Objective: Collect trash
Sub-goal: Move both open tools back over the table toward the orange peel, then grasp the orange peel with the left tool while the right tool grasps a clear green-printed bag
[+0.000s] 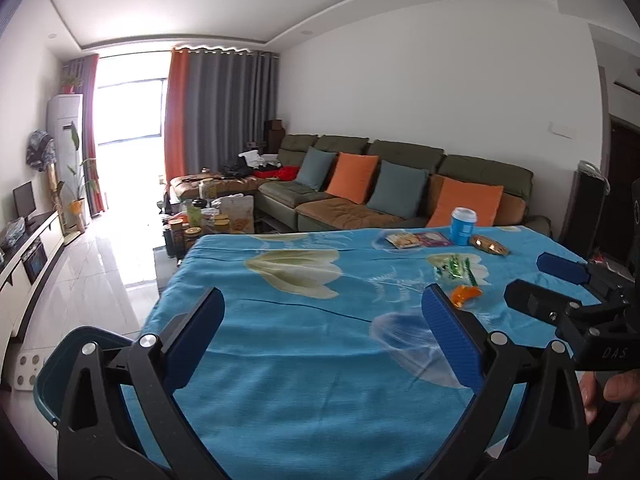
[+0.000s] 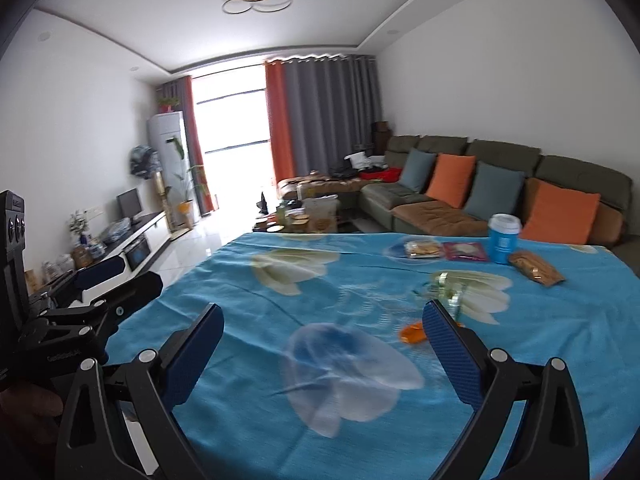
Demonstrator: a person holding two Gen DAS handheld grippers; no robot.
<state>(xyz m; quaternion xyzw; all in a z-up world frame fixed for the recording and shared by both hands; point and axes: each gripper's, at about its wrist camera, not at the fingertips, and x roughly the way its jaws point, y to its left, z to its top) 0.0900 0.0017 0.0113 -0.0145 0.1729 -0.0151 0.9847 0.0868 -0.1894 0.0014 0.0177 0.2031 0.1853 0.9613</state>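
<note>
Trash lies on the far right part of a blue flowered tablecloth (image 1: 304,344): a blue paper cup (image 1: 462,226) with a white lid, a yellow snack packet (image 1: 404,241), a purple packet (image 1: 433,239), a brown wrapper (image 1: 490,245), a clear green wrapper (image 1: 456,270) and a small orange wrapper (image 1: 465,294). My left gripper (image 1: 322,336) is open and empty above the near cloth. My right gripper (image 2: 322,348) is open and empty, its right finger just in front of the orange wrapper (image 2: 412,334). The cup (image 2: 503,238) stands upright.
A teal bin (image 1: 68,364) stands at the table's near left corner. My right gripper (image 1: 560,284) shows at the right of the left wrist view. Behind the table are a green sofa (image 1: 360,200), a cluttered coffee table (image 1: 208,220) and a TV cabinet (image 1: 28,252).
</note>
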